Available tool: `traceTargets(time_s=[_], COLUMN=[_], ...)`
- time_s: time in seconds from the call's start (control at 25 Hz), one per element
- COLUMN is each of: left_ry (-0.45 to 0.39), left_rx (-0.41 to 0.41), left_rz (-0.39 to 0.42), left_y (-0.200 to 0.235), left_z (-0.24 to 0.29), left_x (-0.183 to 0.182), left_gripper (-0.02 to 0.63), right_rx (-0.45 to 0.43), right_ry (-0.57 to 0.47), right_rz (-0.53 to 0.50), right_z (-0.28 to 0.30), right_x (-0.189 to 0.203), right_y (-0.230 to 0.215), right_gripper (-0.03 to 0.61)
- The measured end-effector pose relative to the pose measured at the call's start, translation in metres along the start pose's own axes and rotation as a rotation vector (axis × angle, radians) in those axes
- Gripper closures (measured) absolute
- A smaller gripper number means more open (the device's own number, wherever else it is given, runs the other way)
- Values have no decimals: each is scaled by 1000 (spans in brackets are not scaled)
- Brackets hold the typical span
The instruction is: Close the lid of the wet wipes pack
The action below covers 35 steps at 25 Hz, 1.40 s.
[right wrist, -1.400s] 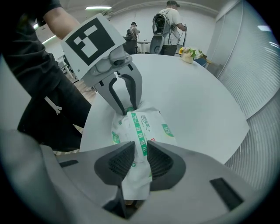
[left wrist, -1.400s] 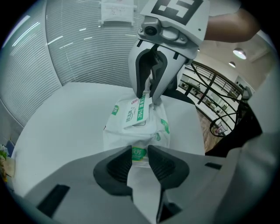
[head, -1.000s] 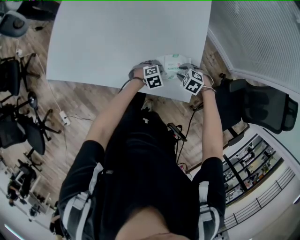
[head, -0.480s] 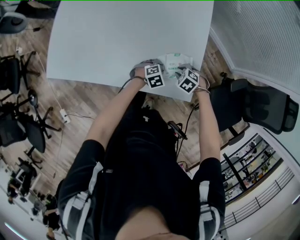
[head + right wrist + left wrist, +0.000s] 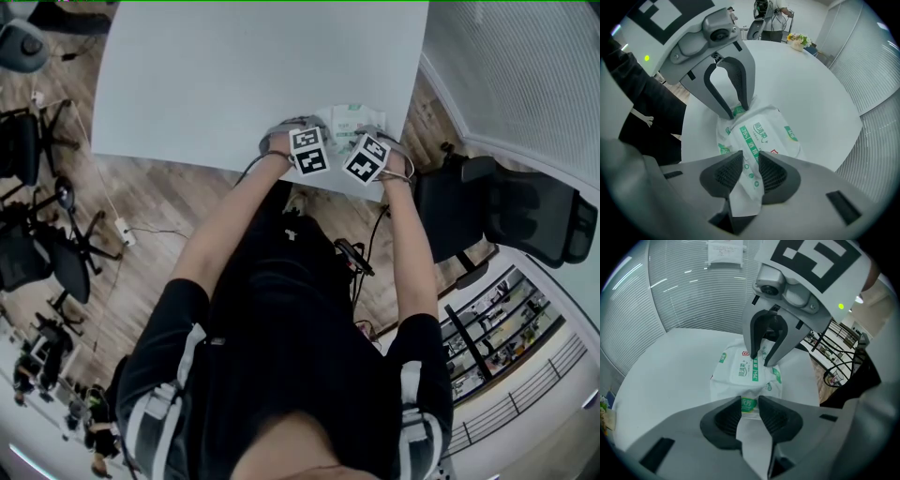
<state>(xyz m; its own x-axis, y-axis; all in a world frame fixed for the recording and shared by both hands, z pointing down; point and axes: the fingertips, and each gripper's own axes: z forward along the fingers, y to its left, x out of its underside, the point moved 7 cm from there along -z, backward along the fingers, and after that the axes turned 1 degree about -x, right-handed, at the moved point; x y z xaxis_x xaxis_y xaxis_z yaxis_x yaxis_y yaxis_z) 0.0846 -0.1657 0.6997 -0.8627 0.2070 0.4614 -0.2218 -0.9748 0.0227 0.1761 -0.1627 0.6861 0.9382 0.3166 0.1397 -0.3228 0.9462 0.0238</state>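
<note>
Since a soft pack would slide or buckle under a one-handed push, both tools grip it at the table's near edge, close to the near right corner. The left gripper (image 5: 750,405) has its dark ribbed pads clamped on the crimped near end of the white, green-printed soft plastic wet wipes pack (image 5: 746,373), apparently to anchor it. The right gripper (image 5: 751,164) points down and pinches a loose white film, probably the peel-back lid flap (image 5: 746,199), held up so it can be laid over the opening. Beyond the pack, the flat white table (image 5: 234,84) runs on to its far edge.
</note>
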Motion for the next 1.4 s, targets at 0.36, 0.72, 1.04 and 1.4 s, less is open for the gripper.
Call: traceTargets(time_s=[0.36,0.72,1.04,1.4], left_ry=[-20,-1,-138,-543], left_rx=[-1,-86,-197,-412], left_rz=[-19,-51,-179,-449], left_y=[1,-9,-44,-93], left_z=[0,-32,-108,-244], left_x=[1,12,3,-4], left_gripper=[485,485,490,554], right_rx=[29,99,225,385], right_ry=[-79,-352,-668,-1002], right_rz=[67,372,526,725], right_z=[-3,-61,-156,-263], right_x=[8,21,15,22], right_y=[0,24,72,135], right_gripper=[451,394,416,515])
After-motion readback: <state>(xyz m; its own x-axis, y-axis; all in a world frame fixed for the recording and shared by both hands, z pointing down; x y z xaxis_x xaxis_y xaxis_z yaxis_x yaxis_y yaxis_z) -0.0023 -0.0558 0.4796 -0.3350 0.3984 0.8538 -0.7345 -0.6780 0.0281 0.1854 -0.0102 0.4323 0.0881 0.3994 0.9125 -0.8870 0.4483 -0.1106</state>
